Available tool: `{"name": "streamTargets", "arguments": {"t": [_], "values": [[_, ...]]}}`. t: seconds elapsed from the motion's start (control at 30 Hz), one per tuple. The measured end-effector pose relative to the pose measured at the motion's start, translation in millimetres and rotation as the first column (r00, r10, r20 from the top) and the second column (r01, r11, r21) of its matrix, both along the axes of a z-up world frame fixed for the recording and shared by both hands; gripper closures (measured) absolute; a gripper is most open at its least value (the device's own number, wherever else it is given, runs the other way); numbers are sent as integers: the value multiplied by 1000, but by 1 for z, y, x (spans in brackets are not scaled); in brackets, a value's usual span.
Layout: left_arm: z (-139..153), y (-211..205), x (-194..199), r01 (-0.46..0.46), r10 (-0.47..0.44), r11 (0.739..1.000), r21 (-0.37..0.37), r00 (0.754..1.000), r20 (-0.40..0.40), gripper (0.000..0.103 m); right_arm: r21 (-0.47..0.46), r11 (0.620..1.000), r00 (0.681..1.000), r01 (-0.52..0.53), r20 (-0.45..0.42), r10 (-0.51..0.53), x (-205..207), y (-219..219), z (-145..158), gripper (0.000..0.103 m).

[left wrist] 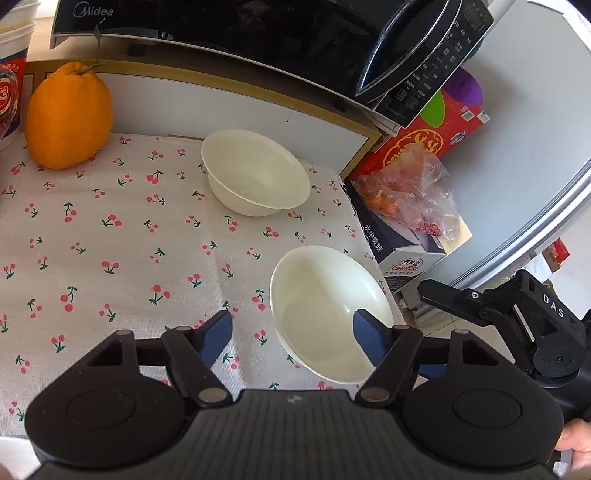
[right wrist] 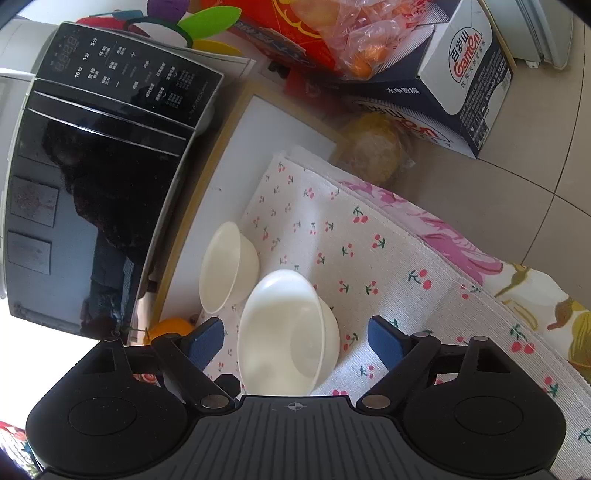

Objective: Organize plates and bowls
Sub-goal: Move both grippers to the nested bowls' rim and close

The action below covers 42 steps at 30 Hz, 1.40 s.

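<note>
Two white bowls stand upright on a cherry-print cloth (left wrist: 110,240). The far bowl (left wrist: 255,171) sits near the microwave; the near bowl (left wrist: 325,314) sits by the cloth's right edge. My left gripper (left wrist: 291,332) is open, its right blue finger (left wrist: 369,339) over the near bowl's rim, its left finger over the cloth. In the right wrist view my right gripper (right wrist: 295,343) is open with the near bowl (right wrist: 288,332) between its fingers, and the far bowl (right wrist: 227,266) lies beyond. The right gripper also shows in the left view at the right edge (left wrist: 517,314).
A black Midea microwave (left wrist: 258,33) overhangs the back of the cloth. A large orange citrus fruit (left wrist: 68,116) stands at the back left. Off the right edge are a Ganten carton (left wrist: 406,251), a plastic bag of fruit (left wrist: 413,192) and a red box (left wrist: 436,136).
</note>
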<state>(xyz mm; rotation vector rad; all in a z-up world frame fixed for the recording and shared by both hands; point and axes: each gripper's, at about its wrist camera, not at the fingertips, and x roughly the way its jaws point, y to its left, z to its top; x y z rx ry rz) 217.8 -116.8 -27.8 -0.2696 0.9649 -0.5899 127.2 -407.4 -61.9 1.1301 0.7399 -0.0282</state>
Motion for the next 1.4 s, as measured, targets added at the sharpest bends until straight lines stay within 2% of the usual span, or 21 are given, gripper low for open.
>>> {"name": "streamTargets", "arguments": {"t": [0.03,0.2,0.3,0.4,0.6,0.7,1.1,1.4], "values": [[-1,0,0,3,-3,1000,-2,1000,-2,44,0,1000,1000,1,1,-1,1,0,0,25],[-9,-2,1,22,-22,1000,2,1000,-14,66,-5,1000,1000,-7,-19,7,2,6,-5,50],[-11,-2,1,16,-16,1000,9,1000,-14,81,-30,999,1000,-10,-23,9,3,9,-5,59],[-12,-2,1,16,-16,1000,11,1000,-11,84,-54,999,1000,-9,-18,8,3,10,-4,63],[-11,-2,0,24,-24,1000,4,1000,-8,87,-51,999,1000,-13,-21,12,3,11,-5,74],[-10,-2,-1,27,-27,1000,2,1000,-4,91,-54,999,1000,-8,-23,6,3,11,-5,76],[13,3,-11,20,-19,1000,-14,998,54,91,-51,999,1000,15,17,-14,-2,15,11,77],[37,15,-30,-8,8,1000,6,997,76,91,-33,999,999,-6,48,8,-14,26,34,77]]}}
